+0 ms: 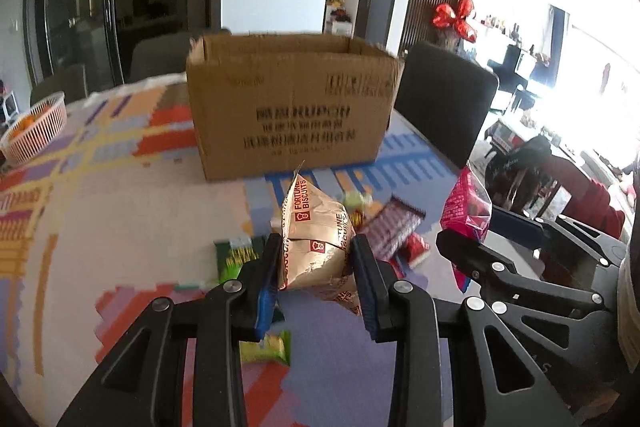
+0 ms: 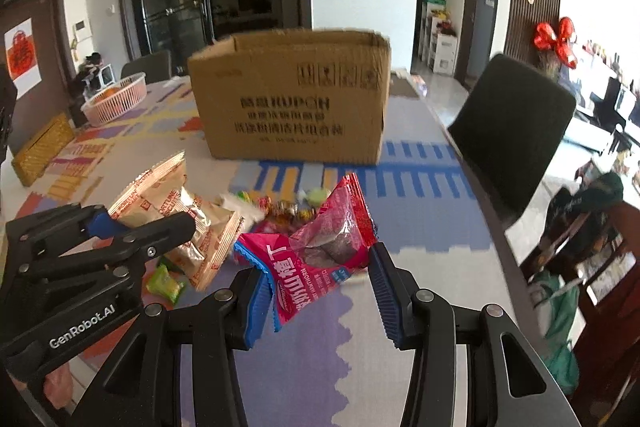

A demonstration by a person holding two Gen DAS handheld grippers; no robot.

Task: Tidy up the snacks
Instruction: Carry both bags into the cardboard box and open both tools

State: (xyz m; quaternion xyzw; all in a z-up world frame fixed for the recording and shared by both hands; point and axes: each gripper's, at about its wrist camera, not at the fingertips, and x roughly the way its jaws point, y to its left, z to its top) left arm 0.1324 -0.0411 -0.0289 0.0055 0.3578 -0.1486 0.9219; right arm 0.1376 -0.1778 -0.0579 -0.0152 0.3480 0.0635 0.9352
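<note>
My left gripper (image 1: 314, 259) is shut on a gold Fortune Biscuits bag (image 1: 316, 247), lifted clear of the table. The same biscuit bag (image 2: 176, 211) shows at the left of the right wrist view, in the left gripper (image 2: 144, 227). My right gripper (image 2: 316, 275) is shut on a pink hawthorn snack bag (image 2: 316, 251), also held above the table; this pink bag (image 1: 466, 215) appears at the right of the left wrist view. An open cardboard box (image 1: 292, 103) (image 2: 296, 95) stands behind both. Small loose snack packets (image 1: 392, 231) (image 2: 280, 207) lie on the patterned mat.
A pink basket (image 1: 36, 131) (image 2: 114, 99) with orange fruit sits at the far left of the table. A dark chair (image 1: 444, 103) (image 2: 516, 139) stands at the table's right edge. A green packet (image 2: 166, 283) and a yellow woven box (image 2: 42, 151) lie left.
</note>
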